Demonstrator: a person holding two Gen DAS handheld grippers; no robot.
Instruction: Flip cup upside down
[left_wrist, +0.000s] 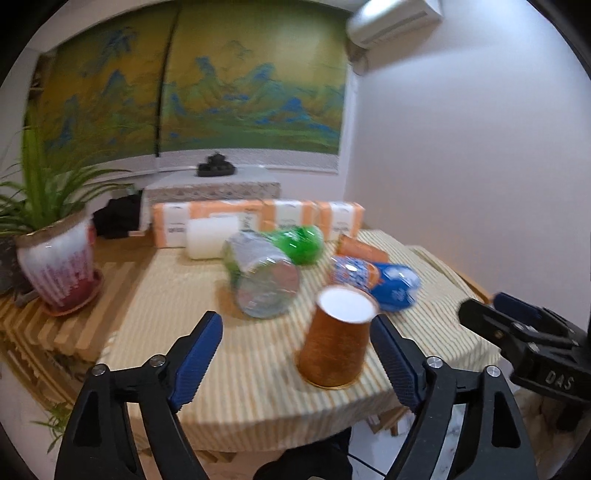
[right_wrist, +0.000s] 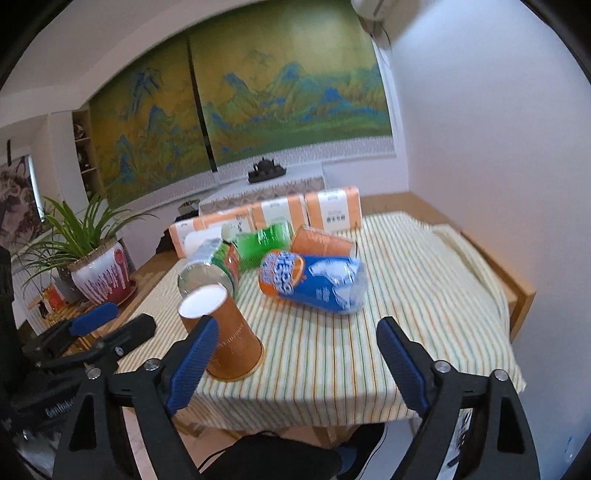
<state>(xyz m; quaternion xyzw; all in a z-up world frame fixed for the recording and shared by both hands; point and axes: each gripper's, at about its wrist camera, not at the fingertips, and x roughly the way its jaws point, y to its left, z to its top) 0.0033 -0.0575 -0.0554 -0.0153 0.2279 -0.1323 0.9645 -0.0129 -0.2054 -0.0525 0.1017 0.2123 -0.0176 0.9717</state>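
We are reading "DAS" on the right hand-held gripper (left_wrist: 517, 325); both it and the left hand-held gripper (left_wrist: 295, 354) are gaping empty beside the inverted cup (left_wrist: 334, 343).

Near edge of the table (right_wrist: 424, 295): bare striped cloth to the right of the paper cup (right_wrist: 221, 339), wide enough for a gripper.
Behind the cup: a clear bottle (right_wrist: 210, 269) on its side, just beside it.
Middle: a blue and orange bottle (right_wrist: 314, 280), a green bottle (right_wrist: 262, 243) and a second orange cup (right_wrist: 321, 242) lie close together.
Back edge: tissue packs (right_wrist: 332, 206) in a row like a wall.
Left side: a potted plant (left_wrist: 59, 266), apart from the cloth.
Right side: open cloth up to the white wall (right_wrist: 498, 147).
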